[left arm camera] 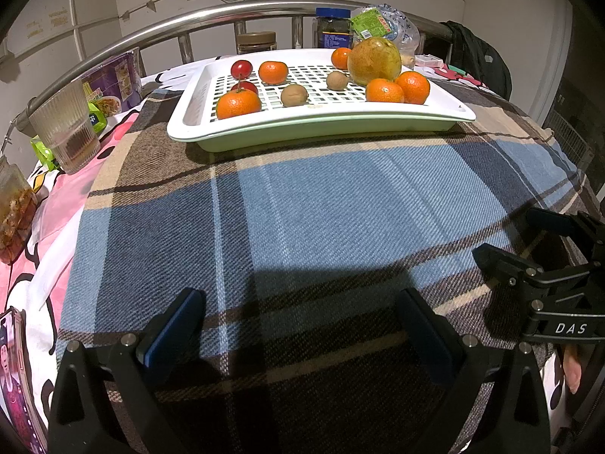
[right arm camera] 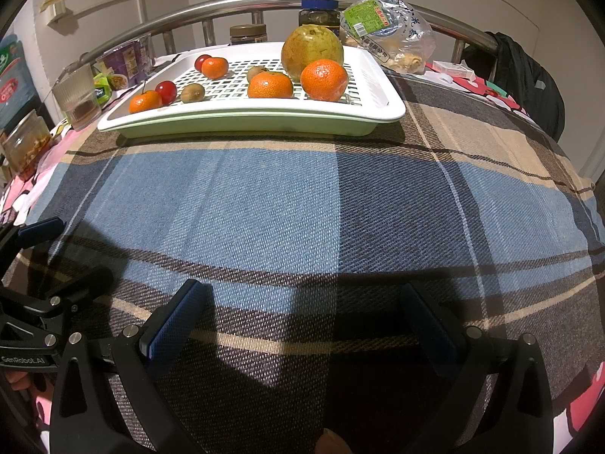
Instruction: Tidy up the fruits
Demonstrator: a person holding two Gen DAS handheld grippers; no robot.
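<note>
A white slotted tray [left arm camera: 264, 132] [right arm camera: 378, 109] sits at the far side of a plaid cloth. On it lie several tangerines [left arm camera: 238, 104] [right arm camera: 324, 79], a large yellow-green pear [left arm camera: 374, 60] [right arm camera: 312, 51], two small brown fruits [left arm camera: 294, 95] [right arm camera: 193, 93] and two red cherries [left arm camera: 241, 69] [right arm camera: 166, 91]. My left gripper [left arm camera: 298, 325] is open and empty, low over the cloth, well short of the tray. My right gripper [right arm camera: 302, 325] is open and empty beside it; it shows at the right in the left wrist view [left arm camera: 529, 249].
A ribbed glass [left arm camera: 64, 128] [right arm camera: 77, 100], food tubs and packets stand left of the tray. Jars [left arm camera: 332, 32] [right arm camera: 247, 34] and a plastic bag [right arm camera: 389, 34] stand behind it, by a metal rail [left arm camera: 151, 28]. A phone [left arm camera: 15, 378] lies at the near left.
</note>
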